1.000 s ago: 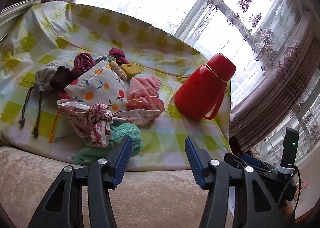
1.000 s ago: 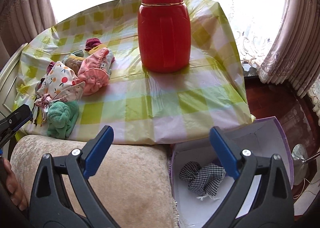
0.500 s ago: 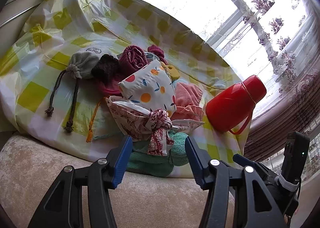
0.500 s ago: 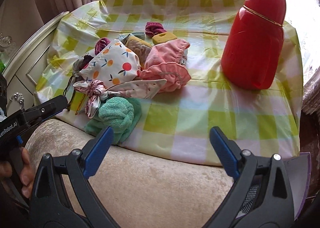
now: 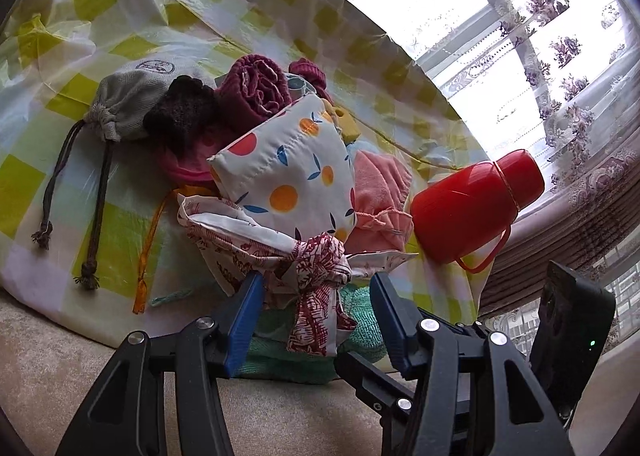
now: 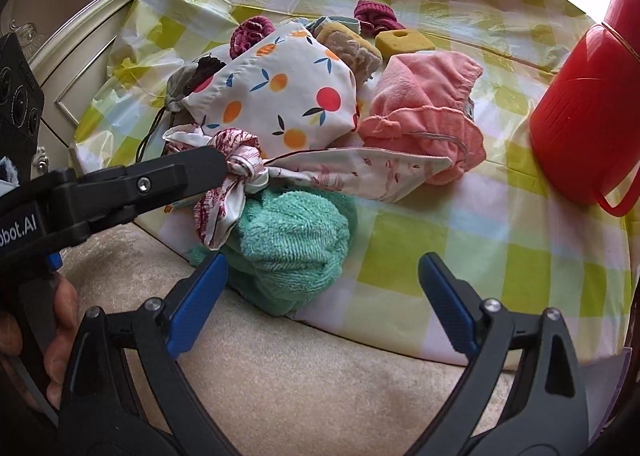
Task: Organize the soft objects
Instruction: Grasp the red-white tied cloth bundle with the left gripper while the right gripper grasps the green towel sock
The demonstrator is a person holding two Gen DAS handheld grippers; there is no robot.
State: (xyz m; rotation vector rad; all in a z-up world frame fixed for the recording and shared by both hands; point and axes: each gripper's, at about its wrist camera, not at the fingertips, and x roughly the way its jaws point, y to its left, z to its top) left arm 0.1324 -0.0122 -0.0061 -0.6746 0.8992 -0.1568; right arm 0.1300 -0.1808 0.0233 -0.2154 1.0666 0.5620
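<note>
moved: both grippers have come in low toward the near edge of the pile; the box with the checked bundle is out of view now.
left gripper [image 5: 316, 310]: jaws part open, astride the knotted red-print cloth [image 5: 316, 276]; pads not seen pressing.
right gripper [image 6: 322, 298]: jaws wide, just been closing a little, nothing between them; green towel [image 6: 292, 240] just ahead.
pile: on the checked tabletop [image 6: 420, 232], fruit-print pouch [image 6: 280, 96] behind.
meaning: likely the next pick, knotted cloth first.
</note>
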